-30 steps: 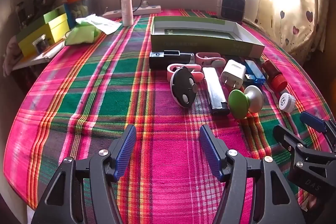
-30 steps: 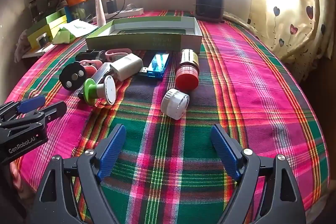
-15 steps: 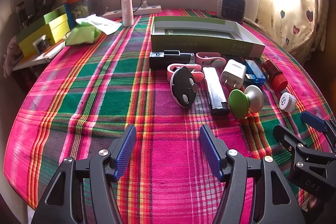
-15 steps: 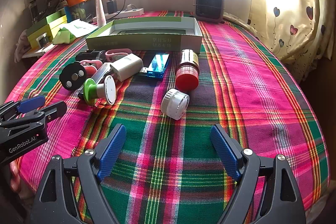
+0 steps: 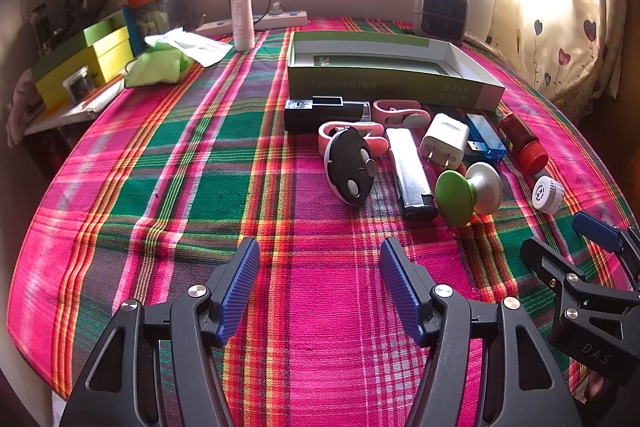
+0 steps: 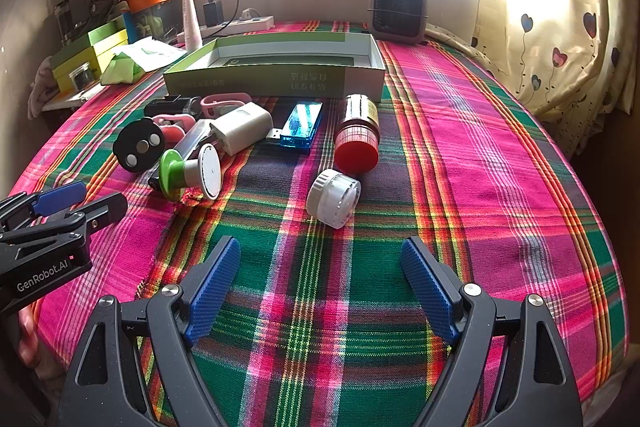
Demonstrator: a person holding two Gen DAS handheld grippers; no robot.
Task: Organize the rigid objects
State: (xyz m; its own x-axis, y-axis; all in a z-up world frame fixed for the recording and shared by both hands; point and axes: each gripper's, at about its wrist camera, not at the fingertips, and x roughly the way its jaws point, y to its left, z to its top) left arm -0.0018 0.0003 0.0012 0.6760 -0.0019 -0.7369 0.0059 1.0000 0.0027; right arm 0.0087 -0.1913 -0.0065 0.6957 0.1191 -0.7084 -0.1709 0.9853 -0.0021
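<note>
Small items lie in a cluster before a shallow green box [image 5: 394,87] [image 6: 276,81]: a black round disc [image 5: 350,171] [image 6: 139,145], silver lighter [image 5: 410,173], white charger [image 5: 444,139] [image 6: 242,127], green-and-white spool [image 5: 468,193] [image 6: 190,173], blue USB stick [image 5: 484,141] [image 6: 300,125], red-capped bottle [image 5: 522,143] [image 6: 357,133], white cap [image 5: 547,189] [image 6: 333,198], a black case [image 5: 326,113] and pink clips [image 5: 400,111]. My left gripper [image 5: 319,285] is open and empty, short of the disc. My right gripper [image 6: 320,285] is open and empty, just short of the white cap.
A plaid cloth [image 5: 200,167] covers the table. A small heater [image 6: 398,11] stands behind the box. Yellow and green boxes [image 5: 80,67], a green pouch [image 5: 158,67], a white tube [image 5: 241,7] and a power strip [image 6: 236,25] crowd the far left. A curtain [image 6: 560,47] hangs right.
</note>
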